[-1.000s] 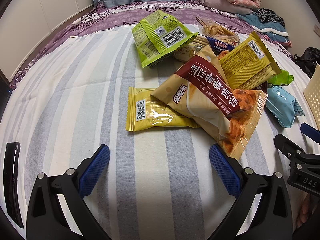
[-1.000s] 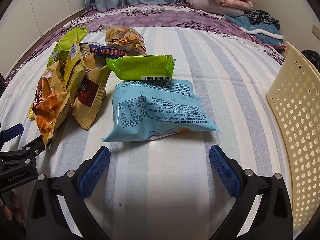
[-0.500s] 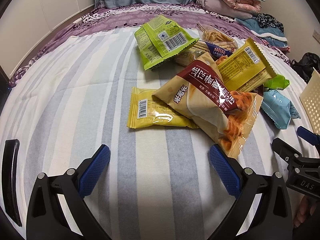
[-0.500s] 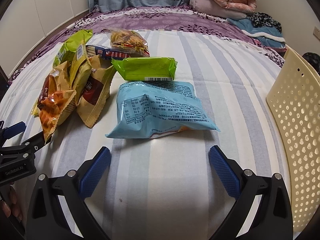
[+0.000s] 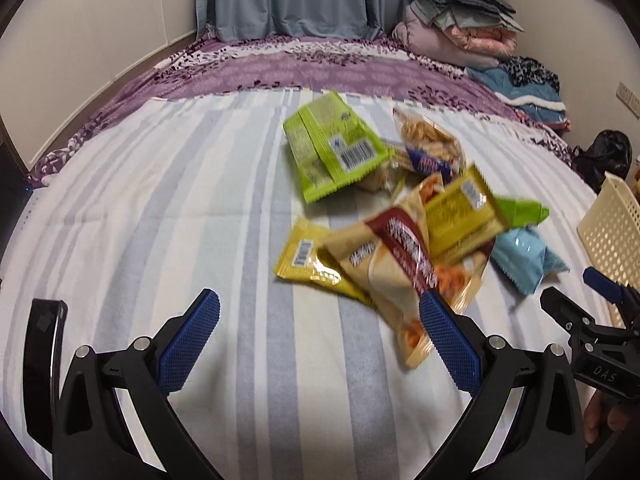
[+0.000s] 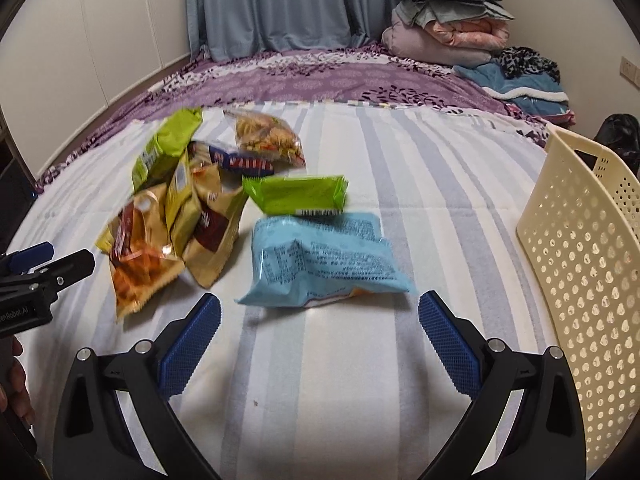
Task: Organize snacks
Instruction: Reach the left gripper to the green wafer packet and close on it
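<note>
Snacks [image 5: 392,240] all lie heaped on the bed ahead of our left gripper [image 5: 320,336]; right gripper [image 6: 320,336] faces the blue bag [image 6: 324,260]; both gape empty; basket [image 6: 580,248] rightward unfilled, so we've barely begun.

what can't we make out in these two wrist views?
- Basket: right wrist view, inside hidden by its near wall; cut off by the frame edge.
- Tan snack bag: left wrist view, print blurred by motion.
- Packets under the pile: both views, covered by upper bags.
- Blue bag: right wrist view, text too small.
</note>
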Available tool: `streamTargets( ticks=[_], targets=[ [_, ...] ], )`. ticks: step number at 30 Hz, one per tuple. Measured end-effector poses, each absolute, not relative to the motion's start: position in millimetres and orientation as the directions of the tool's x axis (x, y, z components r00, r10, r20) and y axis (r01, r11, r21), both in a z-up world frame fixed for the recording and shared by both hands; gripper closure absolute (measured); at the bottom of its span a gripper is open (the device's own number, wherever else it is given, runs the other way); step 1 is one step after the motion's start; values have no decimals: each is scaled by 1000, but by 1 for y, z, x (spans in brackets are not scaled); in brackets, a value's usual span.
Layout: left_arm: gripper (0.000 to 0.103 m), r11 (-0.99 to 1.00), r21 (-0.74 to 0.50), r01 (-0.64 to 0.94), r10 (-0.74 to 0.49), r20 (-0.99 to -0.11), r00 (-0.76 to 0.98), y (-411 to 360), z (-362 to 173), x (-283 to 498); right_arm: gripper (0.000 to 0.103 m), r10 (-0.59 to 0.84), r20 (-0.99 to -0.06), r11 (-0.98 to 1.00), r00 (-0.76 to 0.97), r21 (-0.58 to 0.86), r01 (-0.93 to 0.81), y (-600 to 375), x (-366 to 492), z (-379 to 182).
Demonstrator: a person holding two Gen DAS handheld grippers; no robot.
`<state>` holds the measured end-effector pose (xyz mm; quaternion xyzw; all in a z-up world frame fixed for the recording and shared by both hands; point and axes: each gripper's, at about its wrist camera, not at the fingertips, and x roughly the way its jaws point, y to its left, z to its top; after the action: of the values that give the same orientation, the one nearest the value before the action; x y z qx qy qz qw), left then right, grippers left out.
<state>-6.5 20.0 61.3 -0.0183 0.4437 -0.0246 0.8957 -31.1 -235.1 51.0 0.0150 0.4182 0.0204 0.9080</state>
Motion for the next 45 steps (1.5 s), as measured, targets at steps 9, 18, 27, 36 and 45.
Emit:
streamTargets(
  ticks=[9, 18, 27, 36, 45],
  targets=[
    [2, 998, -57, 25, -60, -780, 623, 19, 72, 3, 5, 95, -706, 992, 701, 125, -9, -252, -26, 70],
    [2, 997, -57, 44, -73, -774, 629, 10, 74, 23, 5, 104, -687, 990, 719, 140, -9, -260, -17, 74],
    [2, 988, -138, 64, -148, -768, 623, 14, 76, 61, 5, 114, -689, 990, 715, 142, -21, -260, -6, 69],
    [2, 955, -289, 69, -271, -754, 598, 27, 71, 116, 5, 122, -697, 988, 707, 151, -21, -261, 4, 63],
    [2, 914, -404, 30, -357, -767, 534, 33, 43, 162, 5, 142, -702, 985, 698, 168, -32, -262, 13, 59]
  ],
)
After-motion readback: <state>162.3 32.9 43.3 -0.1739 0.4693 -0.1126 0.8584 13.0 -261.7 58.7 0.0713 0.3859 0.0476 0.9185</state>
